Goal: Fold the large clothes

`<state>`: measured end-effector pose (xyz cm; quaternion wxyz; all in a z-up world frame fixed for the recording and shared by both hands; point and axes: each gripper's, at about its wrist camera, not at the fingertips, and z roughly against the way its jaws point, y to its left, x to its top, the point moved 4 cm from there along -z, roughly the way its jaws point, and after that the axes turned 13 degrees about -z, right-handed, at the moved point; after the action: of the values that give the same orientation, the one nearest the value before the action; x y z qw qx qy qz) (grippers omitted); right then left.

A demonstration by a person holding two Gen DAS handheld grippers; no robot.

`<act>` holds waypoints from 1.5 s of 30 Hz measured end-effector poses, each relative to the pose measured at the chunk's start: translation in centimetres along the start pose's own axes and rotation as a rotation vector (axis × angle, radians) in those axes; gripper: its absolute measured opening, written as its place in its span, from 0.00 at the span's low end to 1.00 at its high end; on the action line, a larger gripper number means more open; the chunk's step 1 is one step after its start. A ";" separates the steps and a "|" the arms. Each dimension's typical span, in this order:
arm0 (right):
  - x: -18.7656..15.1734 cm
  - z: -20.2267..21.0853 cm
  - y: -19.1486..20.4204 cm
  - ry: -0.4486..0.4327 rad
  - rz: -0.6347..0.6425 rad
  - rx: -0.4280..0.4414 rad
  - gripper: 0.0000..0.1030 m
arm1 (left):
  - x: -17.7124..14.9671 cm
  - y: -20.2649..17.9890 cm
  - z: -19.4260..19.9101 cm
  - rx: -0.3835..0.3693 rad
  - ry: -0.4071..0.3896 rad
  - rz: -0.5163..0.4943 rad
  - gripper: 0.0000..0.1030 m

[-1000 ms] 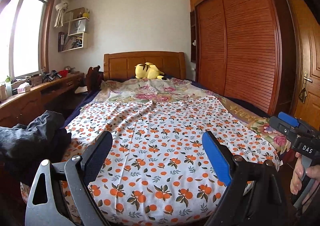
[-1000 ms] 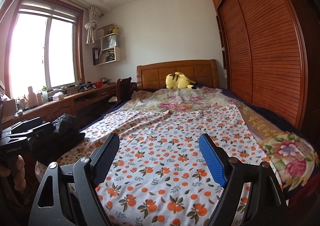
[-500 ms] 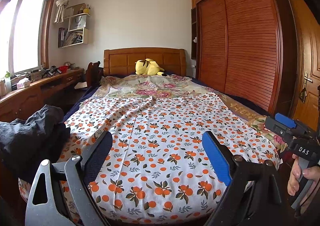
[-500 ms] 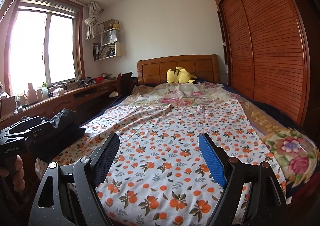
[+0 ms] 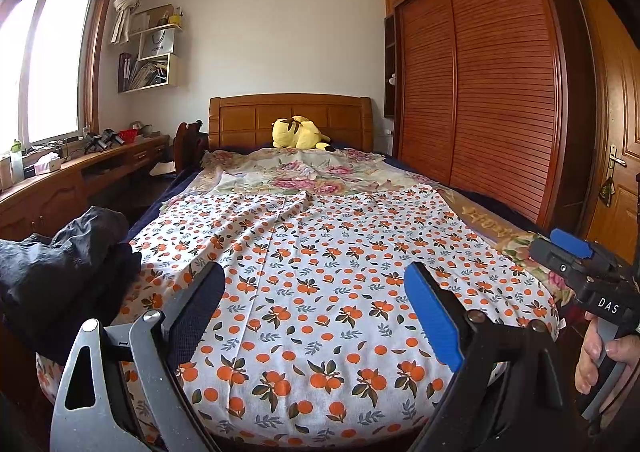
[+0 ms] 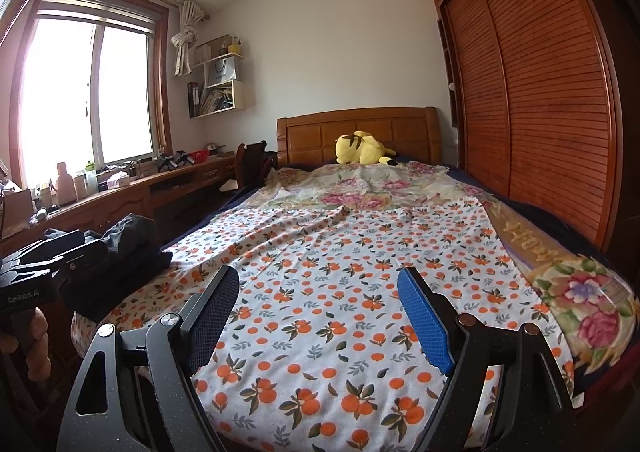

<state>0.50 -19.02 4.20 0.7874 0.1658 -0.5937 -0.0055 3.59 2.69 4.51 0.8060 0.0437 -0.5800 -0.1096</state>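
Observation:
A heap of dark, crumpled clothes [image 5: 60,260] lies at the left front corner of the bed, and it also shows in the right wrist view [image 6: 124,252]. My left gripper [image 5: 316,316] is open and empty, held at the foot of the bed above the orange-print sheet [image 5: 320,252]. My right gripper [image 6: 320,316] is open and empty, beside it to the right. The right gripper's body shows at the right edge of the left wrist view [image 5: 580,276]. The left gripper's body shows at the left edge of the right wrist view [image 6: 44,264].
A yellow plush toy [image 5: 298,133] lies by the wooden headboard [image 5: 290,117]. A floral blanket [image 5: 304,171] covers the bed's far half. A wooden desk [image 5: 80,171] runs under the window on the left. A slatted wardrobe [image 5: 480,103] and a door [image 5: 616,155] stand on the right.
Both grippers have tilted down and drawn back a little from the bed, so more of the bed's foot edge shows. Both stay open. The clothes have not moved.

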 end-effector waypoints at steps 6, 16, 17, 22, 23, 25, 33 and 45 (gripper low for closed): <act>0.0 -0.1 0.0 0.002 0.003 -0.002 0.81 | -0.3 0.1 0.0 -0.002 0.002 0.005 0.89; 0.0 -0.3 0.0 0.008 0.005 0.000 0.81 | -0.5 0.1 -0.1 -0.002 0.004 0.005 0.89; -0.1 -0.3 0.0 0.008 0.005 0.000 0.81 | -0.5 0.1 -0.1 -0.001 0.004 0.005 0.89; -0.1 -0.3 0.0 0.008 0.004 -0.003 0.81 | -0.4 0.1 -0.1 -0.002 0.004 0.006 0.89; -0.1 -0.3 0.0 0.008 0.004 -0.004 0.81 | -0.5 0.1 -0.1 -0.002 0.004 0.006 0.89; -0.1 -0.3 0.1 0.006 0.004 -0.006 0.81 | -0.4 0.1 -0.1 -0.003 0.003 0.006 0.89; -0.2 -0.2 0.2 0.005 0.005 -0.005 0.81 | -0.5 -0.1 -0.2 -0.003 0.002 0.005 0.89; -0.2 -0.1 0.3 0.005 0.005 -0.007 0.81 | -0.6 -0.2 -0.2 -0.003 0.002 0.006 0.89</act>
<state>0.52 -18.67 4.04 0.7895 0.1616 -0.5920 -0.0050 3.55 2.64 3.92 0.8069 0.0408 -0.5793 -0.1082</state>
